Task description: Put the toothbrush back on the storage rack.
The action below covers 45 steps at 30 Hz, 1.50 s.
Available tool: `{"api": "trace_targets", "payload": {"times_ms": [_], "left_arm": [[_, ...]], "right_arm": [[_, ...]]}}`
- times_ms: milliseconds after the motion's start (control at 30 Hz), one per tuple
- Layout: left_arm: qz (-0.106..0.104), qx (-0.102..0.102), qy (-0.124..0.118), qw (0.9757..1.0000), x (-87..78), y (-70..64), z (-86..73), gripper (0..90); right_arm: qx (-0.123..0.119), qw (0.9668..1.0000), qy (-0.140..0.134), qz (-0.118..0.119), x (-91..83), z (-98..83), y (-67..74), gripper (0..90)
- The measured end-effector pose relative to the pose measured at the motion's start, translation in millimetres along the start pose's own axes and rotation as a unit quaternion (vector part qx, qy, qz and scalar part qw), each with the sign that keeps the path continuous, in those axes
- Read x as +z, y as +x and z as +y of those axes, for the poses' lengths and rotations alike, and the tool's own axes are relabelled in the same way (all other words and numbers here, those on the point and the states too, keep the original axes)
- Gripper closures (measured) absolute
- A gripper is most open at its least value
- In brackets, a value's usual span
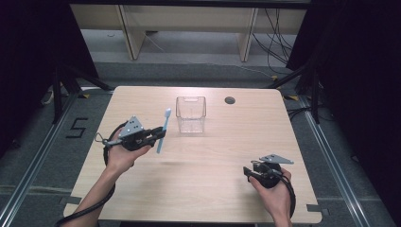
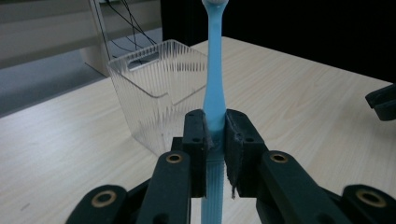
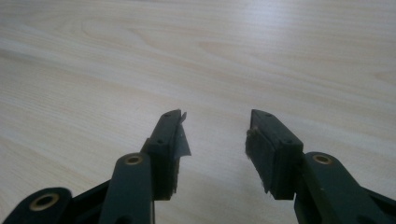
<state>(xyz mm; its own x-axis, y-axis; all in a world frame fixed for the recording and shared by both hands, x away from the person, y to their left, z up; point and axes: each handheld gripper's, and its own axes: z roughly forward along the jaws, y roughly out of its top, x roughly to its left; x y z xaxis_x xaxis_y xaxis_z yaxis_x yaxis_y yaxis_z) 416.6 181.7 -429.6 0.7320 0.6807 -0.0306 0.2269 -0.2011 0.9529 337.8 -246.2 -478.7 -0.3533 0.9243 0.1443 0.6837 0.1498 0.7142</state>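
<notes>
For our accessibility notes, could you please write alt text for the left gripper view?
Two black jaws of the left gripper clamp a light blue toothbrush pointing up. Behind it, a clear ribbed plastic cup stands on the pale wooden table.

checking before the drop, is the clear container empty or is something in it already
Empty. The clear container stands upright on the table with nothing inside; the blue toothbrush is outside it, clamped in the left gripper.

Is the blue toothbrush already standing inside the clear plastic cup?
No, the toothbrush is clamped in the left gripper beside the clear cup, above the table.
</notes>
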Motion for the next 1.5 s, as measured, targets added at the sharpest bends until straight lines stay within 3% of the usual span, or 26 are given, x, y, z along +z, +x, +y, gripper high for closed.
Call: {"api": "trace_targets", "payload": {"times_ms": [133,200,267,300,500,600,633,667,700,800,867,933,1000,1067,1400,1500], "left_arm": [[0.003,0.003,-0.018,0.9998,-0.7,1.0,5.5,78.3],[0.002,0.001,-0.038,0.9993,-0.9,2.8,10.3,78.3],[-0.002,-0.005,-0.051,0.9987,-0.1,3.4,13.1,78.3],[-0.004,-0.006,-0.055,0.9985,0.0,3.6,14.1,78.3],[-0.006,-0.012,-0.091,0.9958,4.8,5.5,24.4,78.3],[-0.01,-0.007,-0.107,0.9942,9.4,6.4,31.0,78.3],[-0.01,-0.005,-0.109,0.994,11.2,6.6,32.7,78.3],[-0.01,-0.004,-0.111,0.9937,12.7,6.8,33.8,78.3],[-0.011,-0.004,-0.114,0.9934,15.1,7.5,35.4,78.3],[-0.01,-0.004,-0.12,0.9927,20.0,10.2,37.4,78.3],[-0.011,-0.011,-0.127,0.9917,22.4,12.9,37.6,78.2],[-0.009,-0.019,-0.135,0.9907,24.7,16.5,37.3,78.2],[-0.009,-0.026,-0.143,0.9893,26.7,20.4,36.9,78.2],[-0.009,-0.032,-0.149,0.9883,28.1,23.3,36.7,78.2],[-0.007,-0.028,-0.165,0.9859,36.0,30.8,45.7,78.2],[-0.007,-0.026,-0.169,0.9853,38.2,32.0,49.9,78.2]], "right_arm": [[-0.007,0.9999,-0.011,-0.01,-1.1,-0.8,-1.1,55.0],[-0.005,0.9997,-0.018,-0.016,0.7,-3.0,-0.6,54.9],[-0.004,0.9996,-0.028,-0.001,2.6,-4.7,0.6,54.8],[-0.005,0.9997,-0.023,-0.008,1.2,-5.1,1.4,54.8],[-0.017,0.9992,-0.032,-0.015,1.8,-6.4,4.8,54.6],[-0.01,0.9991,-0.04,-0.009,1.6,-6.9,4.7,54.5],[-0.001,0.9991,-0.042,-0.011,1.0,-7.5,6.1,54.5],[-0.017,0.9984,-0.052,-0.015,0.4,-7.3,3.5,54.4],[-0.009,0.9988,-0.048,-0.008,0.4,-7.4,4.3,54.4],[-0.009,0.9984,-0.053,-0.017,-1.1,-8.2,3.1,54.2],[-0.017,0.9982,-0.055,-0.017,-0.5,-9.0,1.1,54.1],[0.005,0.9983,-0.057,-0.008,0.7,-10.3,3.7,54.1],[-0.012,0.9981,-0.059,-0.015,-0.1,-9.8,1.0,54.2],[-0.007,0.9981,-0.061,-0.007,0.1,-9.6,1.5,54.1],[-0.012,0.9969,-0.077,-0.011,0.8,-9.6,1.3,54.1],[-0.019,0.9966,-0.077,-0.022,-0.3,-9.6,1.3,54.0]]}}
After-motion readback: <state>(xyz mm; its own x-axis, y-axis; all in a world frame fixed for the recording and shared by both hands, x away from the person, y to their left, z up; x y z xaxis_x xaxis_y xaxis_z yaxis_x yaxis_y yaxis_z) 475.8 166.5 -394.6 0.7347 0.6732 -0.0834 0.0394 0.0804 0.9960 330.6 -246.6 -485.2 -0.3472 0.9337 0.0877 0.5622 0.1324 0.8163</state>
